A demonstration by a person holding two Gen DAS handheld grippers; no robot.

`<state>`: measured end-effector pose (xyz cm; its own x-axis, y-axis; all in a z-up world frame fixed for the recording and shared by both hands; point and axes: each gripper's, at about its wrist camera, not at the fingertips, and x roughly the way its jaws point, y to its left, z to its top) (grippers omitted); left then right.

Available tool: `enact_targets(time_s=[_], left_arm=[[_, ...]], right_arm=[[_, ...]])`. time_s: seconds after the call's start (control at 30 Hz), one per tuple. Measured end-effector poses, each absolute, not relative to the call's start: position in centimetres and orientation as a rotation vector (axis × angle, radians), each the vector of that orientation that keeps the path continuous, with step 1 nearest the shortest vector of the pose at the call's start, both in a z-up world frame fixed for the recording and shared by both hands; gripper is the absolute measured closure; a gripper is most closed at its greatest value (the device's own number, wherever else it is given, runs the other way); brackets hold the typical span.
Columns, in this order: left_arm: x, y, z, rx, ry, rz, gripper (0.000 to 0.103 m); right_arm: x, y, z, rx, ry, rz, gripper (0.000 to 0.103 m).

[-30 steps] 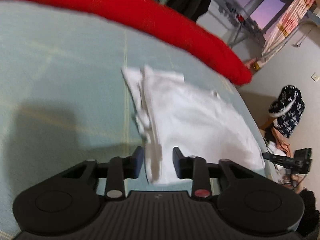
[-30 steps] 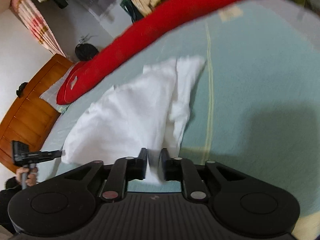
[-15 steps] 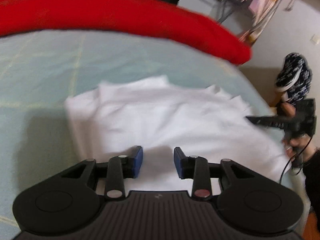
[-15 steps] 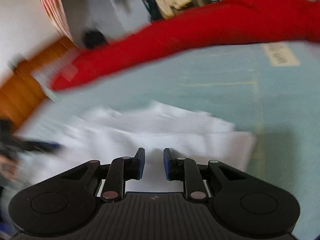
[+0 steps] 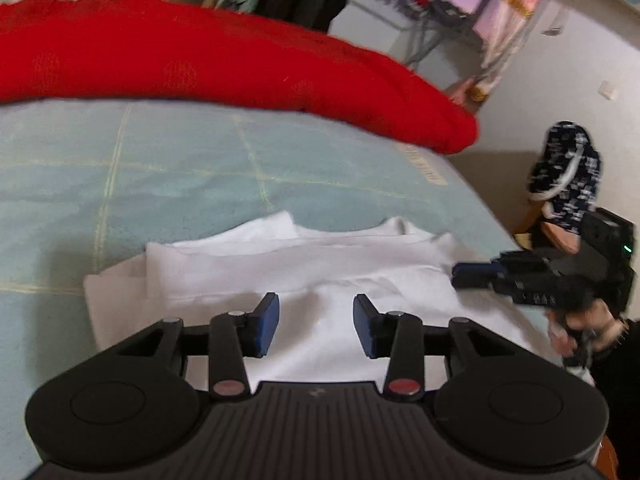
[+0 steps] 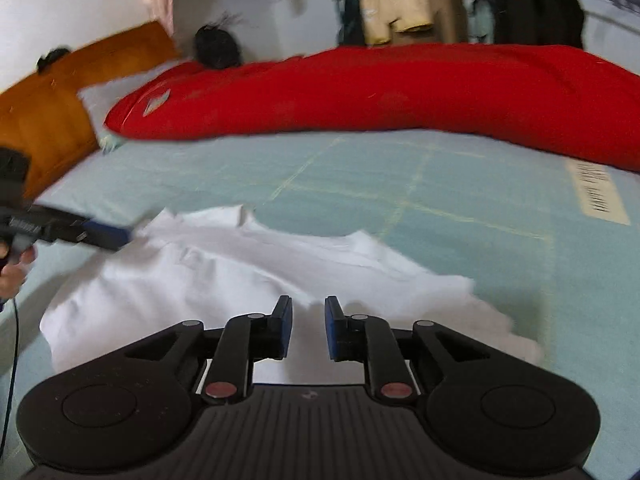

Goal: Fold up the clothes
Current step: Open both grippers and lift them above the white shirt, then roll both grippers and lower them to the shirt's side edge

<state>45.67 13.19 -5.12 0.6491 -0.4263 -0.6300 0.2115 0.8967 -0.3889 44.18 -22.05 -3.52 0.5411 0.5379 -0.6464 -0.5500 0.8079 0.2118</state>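
Observation:
A white garment (image 5: 320,264) lies folded and flat on the pale green bed sheet (image 5: 180,184); the right wrist view shows it too, garment (image 6: 240,272). My left gripper (image 5: 316,316) hovers over its near edge, open, with nothing between the fingers. My right gripper (image 6: 307,320) hangs over the garment's near edge with a narrow gap between its blue pads, and no cloth is pinched. Each gripper shows in the other's view: the right gripper (image 5: 460,276) at the garment's right end, the left gripper (image 6: 120,236) at its left end, each held by a hand.
A long red quilt (image 5: 200,60) runs along the far side of the bed. A wooden headboard (image 6: 48,112) and a pillow (image 6: 108,96) are at the left end. Beyond the bed's right edge stands a dark patterned bag (image 5: 568,168). Boxes (image 6: 412,12) and hanging clothes fill the background.
Both views have swung from looking along the garment to facing the red quilt across it. The garment, narrow and partly lifted before, now lies spread flat. Finger gaps look unchanged.

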Motion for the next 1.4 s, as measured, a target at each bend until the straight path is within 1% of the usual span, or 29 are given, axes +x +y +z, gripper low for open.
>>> enact_targets(time_s=[0.03,0.1,0.17,0.2,0.27,0.33,0.37,0.4,0.43,0.5,0.6,0.63,0.67,0.8,0.9,0.93,1.03,1.07,1.1,1.13,1.17,1.2,1.27,1.3,1.37,1.4], left_arm=[[45.7,13.1,-5.2,-0.285,0.791,-0.35,0.063],[45.8,12.9,-5.4,-0.267,0.8,-0.312,0.07],[45.9,12.6,-5.6,-0.249,0.809,-0.275,0.07],[45.9,12.5,-5.7,-0.24,0.814,-0.256,0.072],[46.0,12.3,-5.9,-0.222,0.823,-0.219,0.07],[44.1,11.4,-4.4,-0.225,0.806,-0.281,0.068],[42.8,10.8,-3.8,-0.22,0.796,-0.319,0.066],[42.1,9.9,-3.7,-0.198,0.788,-0.349,0.062],[41.4,9.0,-3.6,-0.175,0.781,-0.377,0.06],[40.1,7.2,-3.5,-0.129,0.765,-0.434,0.06],[39.4,6.0,-5.4,-0.033,0.805,-0.392,0.059],[38.7,7.1,-5.7,-0.062,0.809,-0.382,0.059],[38.0,8.2,-6.0,-0.096,0.812,-0.371,0.057],[35.3,12.3,-6.9,-0.211,0.824,-0.331,0.057],[33.3,14.2,-6.8,-0.245,0.833,-0.305,0.056],[32.7,14.9,-6.8,-0.257,0.836,-0.296,0.056],[31.0,15.4,-6.0,-0.232,0.836,-0.264,0.057],[30.3,14.7,-5.4,-0.18,0.825,-0.254,0.056],[29.7,14.0,-4.7,-0.124,0.813,-0.243,0.053],[29.3,12.9,-4.0,-0.028,0.793,-0.238,0.05],[28.6,11.3,-3.5,0.095,0.764,-0.246,0.046],[27.8,9.7,-3.1,0.218,0.733,-0.256,0.039],[26.3,6.5,-2.5,0.454,0.668,-0.282,0.03],[25.6,5.0,-2.7,0.557,0.637,-0.299,0.029],[24.3,2.3,-3.7,0.743,0.575,-0.31,0.029],[23.8,1.2,-4.3,0.818,0.549,-0.311,0.029]], right_arm=[[44.6,-21.5,-3.9,-0.031,0.776,0.644,0.083],[45.1,-21.8,-5.2,-0.042,0.804,0.616,0.082],[44.9,-23.4,-5.6,0.024,0.806,0.605,0.083],[44.6,-23.9,-5.2,0.035,0.801,0.585,0.082],[43.3,-24.3,-4.1,0.023,0.778,0.56,0.078],[41.8,-24.6,-2.8,0.015,0.756,0.55,0.078],[40.8,-24.5,-2.1,0.02,0.743,0.577,0.078],[39.8,-24.2,-1.5,0.023,0.732,0.604,0.077],[39.0,-23.6,-1.1,0.019,0.725,0.633,0.076],[37.8,-22.1,-0.9,-0.007,0.72,0.681,0.075],[37.1,-20.2,-2.4,-0.063,0.758,0.688,0.075],[37.0,-20.2,-3.3,-0.078,0.781,0.673,0.075],[36.9,-21.1,-4.0,-0.067,0.796,0.656,0.075],[35.6,-27.0,-4.8,0.129,0.802,0.633,0.075],[33.5,-30.1,-4.6,0.163,0.803,0.595,0.075],[32.8,-31.2,-4.6,0.174,0.803,0.582,0.072],[30.8,-32.7,-4.1,0.145,0.801,0.537,0.071],[30.2,-32.6,-3.8,0.127,0.801,0.529,0.067],[29.5,-32.3,-3.3,0.092,0.796,0.519,0.064],[28.7,-31.8,-2.6,0.048,0.787,0.512,0.053],[27.8,-31.0,-1.8,-0.015,0.769,0.511,0.044],[27.1,-29.9,-0.9,-0.09,0.747,0.514,0.043],[25.8,-27.6,0.4,-0.217,0.712,0.531,0.041],[25.2,-26.4,0.9,-0.272,0.696,0.542,0.04],[24.1,-24.2,1.4,-0.355,0.661,0.559,0.033],[23.5,-23.1,1.7,-0.396,0.643,0.566,0.032]])
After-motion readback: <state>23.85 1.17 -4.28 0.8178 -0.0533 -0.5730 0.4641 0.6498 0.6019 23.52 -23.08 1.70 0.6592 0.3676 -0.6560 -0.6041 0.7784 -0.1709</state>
